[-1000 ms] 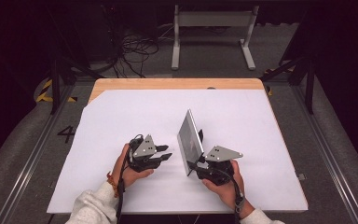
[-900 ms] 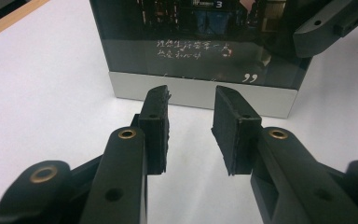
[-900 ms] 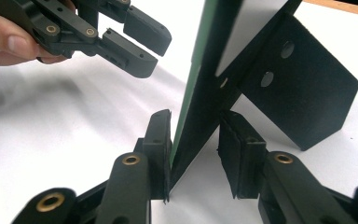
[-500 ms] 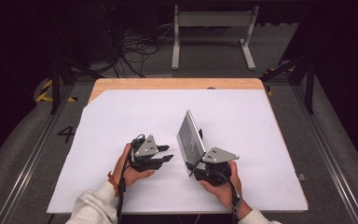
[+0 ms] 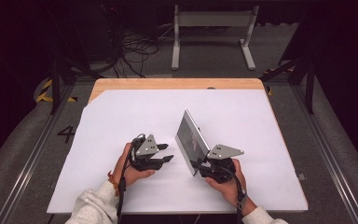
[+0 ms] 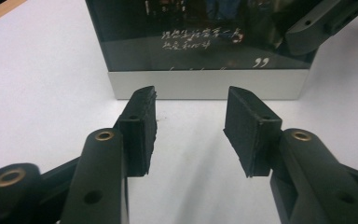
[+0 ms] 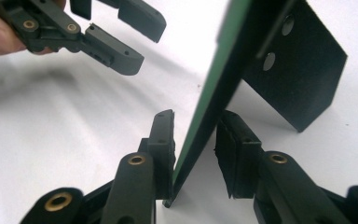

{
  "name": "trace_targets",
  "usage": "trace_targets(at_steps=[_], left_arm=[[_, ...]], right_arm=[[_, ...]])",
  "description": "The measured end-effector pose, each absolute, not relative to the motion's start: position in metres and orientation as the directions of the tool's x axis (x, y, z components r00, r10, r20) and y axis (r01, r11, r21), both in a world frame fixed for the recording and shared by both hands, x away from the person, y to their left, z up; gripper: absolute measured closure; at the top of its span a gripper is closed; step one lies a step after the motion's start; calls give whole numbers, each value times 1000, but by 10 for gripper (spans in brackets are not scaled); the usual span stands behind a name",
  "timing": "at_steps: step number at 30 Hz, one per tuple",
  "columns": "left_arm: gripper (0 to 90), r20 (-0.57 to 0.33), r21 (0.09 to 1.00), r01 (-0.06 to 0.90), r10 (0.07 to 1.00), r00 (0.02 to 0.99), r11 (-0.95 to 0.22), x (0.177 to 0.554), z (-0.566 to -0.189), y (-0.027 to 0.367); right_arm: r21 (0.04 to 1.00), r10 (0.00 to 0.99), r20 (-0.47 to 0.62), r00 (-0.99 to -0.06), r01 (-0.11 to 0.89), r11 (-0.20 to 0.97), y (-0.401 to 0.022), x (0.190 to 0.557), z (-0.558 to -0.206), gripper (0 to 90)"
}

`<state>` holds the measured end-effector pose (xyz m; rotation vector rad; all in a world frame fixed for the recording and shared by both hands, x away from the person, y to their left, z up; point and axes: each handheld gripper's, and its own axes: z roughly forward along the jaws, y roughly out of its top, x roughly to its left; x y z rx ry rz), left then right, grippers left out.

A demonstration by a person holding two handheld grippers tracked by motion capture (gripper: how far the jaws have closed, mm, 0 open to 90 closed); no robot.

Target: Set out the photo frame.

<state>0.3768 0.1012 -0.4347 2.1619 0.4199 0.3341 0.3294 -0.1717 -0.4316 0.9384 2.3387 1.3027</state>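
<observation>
**Desk:** What is pictured, and where is the risk seen?

**Caption:** A picture frame (image 5: 192, 140) is shown standing tilted on the white table (image 5: 261, 121), near its middle, propped from behind by its black stand (image 7: 303, 70). Its lower near corner is taken between the jaws of the right gripper (image 5: 201, 166), which have just been closing. One pad is laid against the glass side, while the other appears to be held just short of the back, so a firm grip is not yet made.

**Desk:** And the other one?

**Caption:** The jaws of the left gripper (image 6: 191, 130) are kept apart, with nothing between them. They have just been opening and are pointed at the frame's front edge from just beside it.

**Desk:** So what could be spoiled?

**Caption:** The frame is caught low and at one corner only. If it is lifted that way, it is likely to be swung around the pads or slipped out, smooth glass being poorly held. If it is pushed unevenly, it could be tipped back over its stand, or the glass could be struck by the left jaws.
</observation>
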Motion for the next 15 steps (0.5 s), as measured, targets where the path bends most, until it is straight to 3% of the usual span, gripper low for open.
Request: trace_targets(at_steps=[6,11,15], left_arm=[[443,77,807,191,420,904,-559,388,-440,93],[306,77,816,195,436,896,-544,397,-440,90],[242,53,821,209,435,899,-532,406,-442,91]], right_arm=[[836,658,49,-751,391,384,-176,331,-431,692],[834,671,25,-741,385,394,-177,327,-431,642],[844,666,21,-745,371,388,-183,322,-427,696]])
